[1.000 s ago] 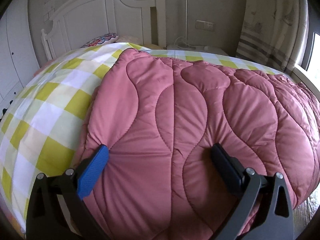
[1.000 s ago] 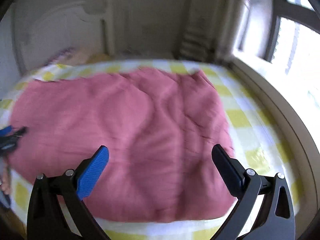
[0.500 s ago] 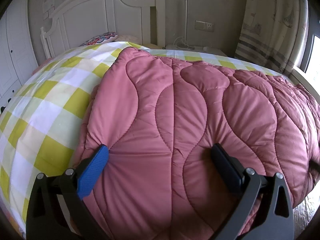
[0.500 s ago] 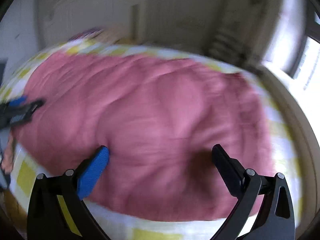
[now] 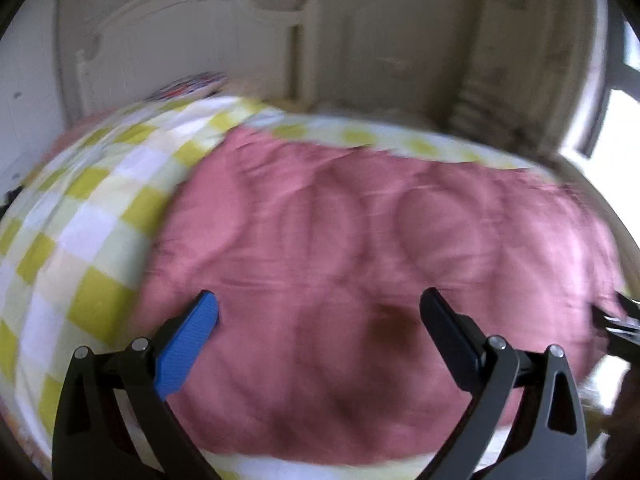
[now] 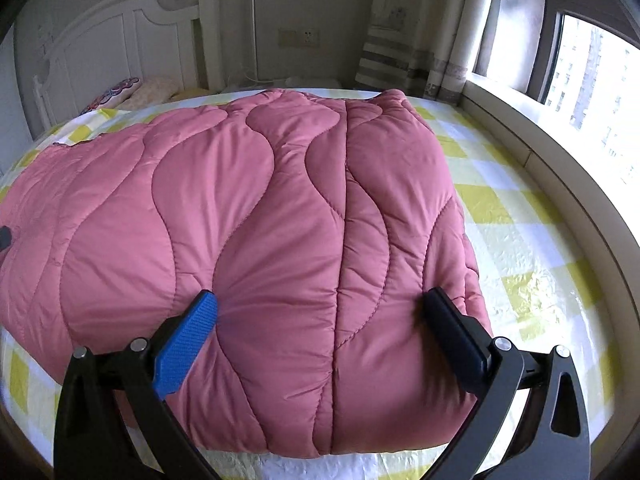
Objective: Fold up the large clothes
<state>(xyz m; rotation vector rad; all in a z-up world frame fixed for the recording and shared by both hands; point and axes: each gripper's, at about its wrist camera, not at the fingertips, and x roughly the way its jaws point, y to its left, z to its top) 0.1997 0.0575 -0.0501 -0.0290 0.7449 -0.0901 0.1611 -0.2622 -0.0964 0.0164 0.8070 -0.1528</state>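
Both tongs spread wide: left tongs (image 5: 319, 312) blurred, right tongs (image 6: 320, 312) w/ fingertips (image 6: 204, 307) low & steady.

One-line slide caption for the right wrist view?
Open right gripper pressed against a folded pink quilted coat on a yellow-checked bed sheet.

- Your right gripper (image 6: 320, 308) is spread wide, both fingertips pressed into the near end of the pink quilted garment (image 6: 260, 208).
- The garment lies folded on the yellow-checked bed sheet (image 6: 520, 248).
- A white headboard (image 6: 120, 44) stands behind; a window (image 6: 592, 64) is at right.
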